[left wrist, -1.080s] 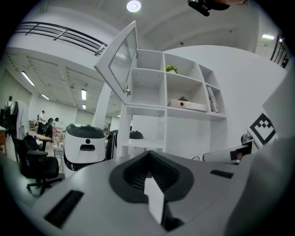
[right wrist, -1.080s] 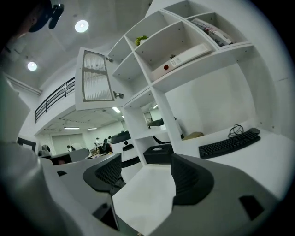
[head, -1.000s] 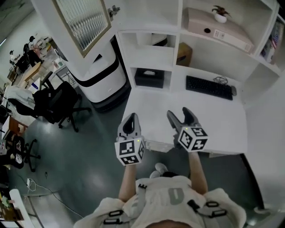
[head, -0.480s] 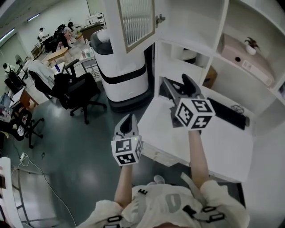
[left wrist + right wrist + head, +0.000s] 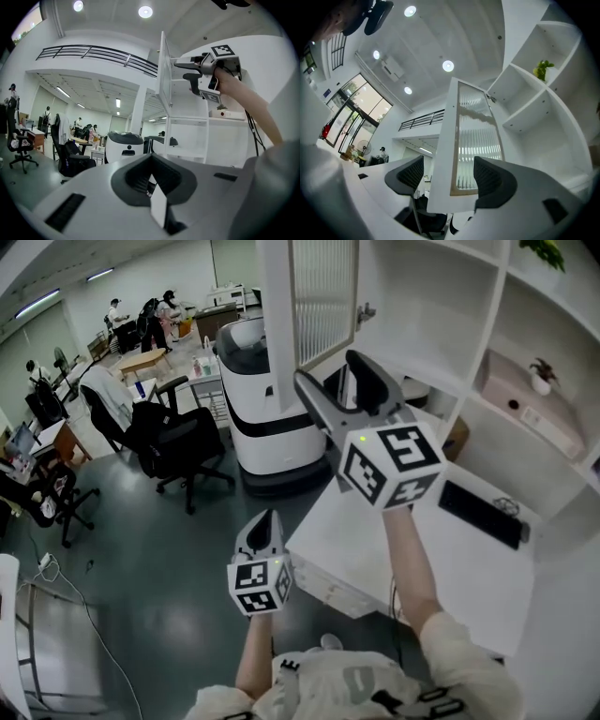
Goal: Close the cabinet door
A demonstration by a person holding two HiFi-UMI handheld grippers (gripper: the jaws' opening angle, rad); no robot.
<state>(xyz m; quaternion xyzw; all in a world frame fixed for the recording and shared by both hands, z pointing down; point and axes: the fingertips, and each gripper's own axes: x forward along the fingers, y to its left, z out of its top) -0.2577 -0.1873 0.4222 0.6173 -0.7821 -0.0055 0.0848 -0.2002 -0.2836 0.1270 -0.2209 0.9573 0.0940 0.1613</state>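
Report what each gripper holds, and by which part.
Nothing is held. The right gripper is open, lined up on the lower frame of the open cabinet door, not clamped. The left gripper is shut, empty.

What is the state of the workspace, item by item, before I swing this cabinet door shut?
Surface: white desk below the shelves.
Job's things: cabinet door with ribbed glass stands open.
Clutter: keyboard on the desk; potted plant on a long box on a shelf.
Grippers: right gripper held high, jaws apart either side of the door's lower edge; left gripper low, jaws together, empty.
Cables: one cable on the floor at the left.
Surroundings: white machine, office chair, people at far desks.
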